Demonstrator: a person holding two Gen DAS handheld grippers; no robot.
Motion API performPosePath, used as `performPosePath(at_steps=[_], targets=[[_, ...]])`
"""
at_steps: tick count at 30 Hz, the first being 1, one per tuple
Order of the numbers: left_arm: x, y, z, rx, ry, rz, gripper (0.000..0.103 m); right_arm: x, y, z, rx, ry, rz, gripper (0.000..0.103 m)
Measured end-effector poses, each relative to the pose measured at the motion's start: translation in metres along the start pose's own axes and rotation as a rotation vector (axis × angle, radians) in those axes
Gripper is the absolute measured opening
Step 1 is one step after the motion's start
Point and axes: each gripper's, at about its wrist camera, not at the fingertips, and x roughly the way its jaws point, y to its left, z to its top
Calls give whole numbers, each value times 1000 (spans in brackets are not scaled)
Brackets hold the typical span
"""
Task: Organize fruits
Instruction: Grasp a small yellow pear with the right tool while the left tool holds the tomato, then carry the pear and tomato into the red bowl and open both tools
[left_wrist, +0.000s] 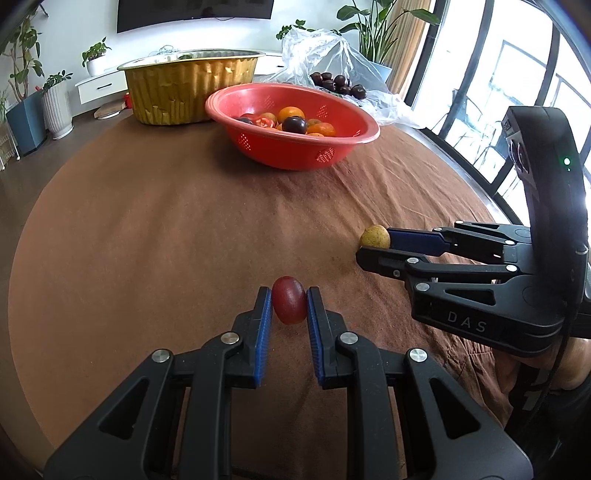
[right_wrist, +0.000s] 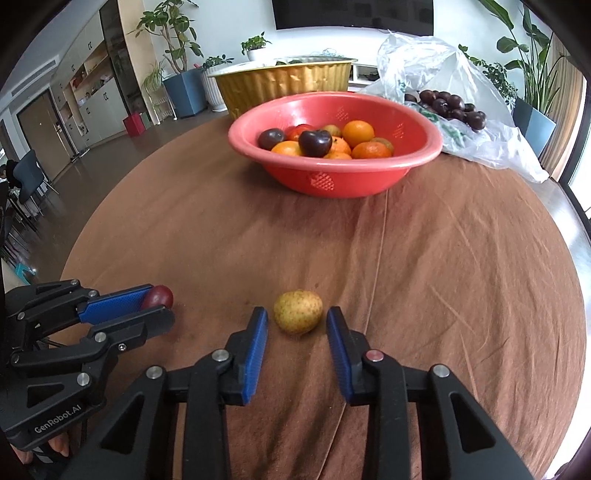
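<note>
My left gripper (left_wrist: 289, 295) is shut on a small dark red fruit (left_wrist: 289, 305), its blue pads touching both sides; it also shows in the right wrist view (right_wrist: 158, 296). My right gripper (right_wrist: 297, 314) is open around a yellow-green fruit (right_wrist: 298, 311) lying on the brown tablecloth, with gaps on both sides; that fruit also shows in the left wrist view (left_wrist: 375, 236). A red colander bowl (left_wrist: 332, 147) (right_wrist: 369, 177) further back holds oranges, dark plums and red fruit.
A gold foil tub (left_wrist: 192, 92) stands behind the bowl. A clear plastic bag (right_wrist: 480, 144) with several dark plums (right_wrist: 450, 105) lies at the back right. The round table's edge (right_wrist: 576, 280) curves close on the right, with windows beyond.
</note>
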Motion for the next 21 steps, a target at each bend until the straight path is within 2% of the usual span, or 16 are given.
performPosePath(at_steps=[4,21], targets=[[1,0,-1,0,1,3,17,-1,-1,-1,6,-6,4,30],[3,1,-2,-4,1,11,17,-18,-13,3,54,-53,26,30]])
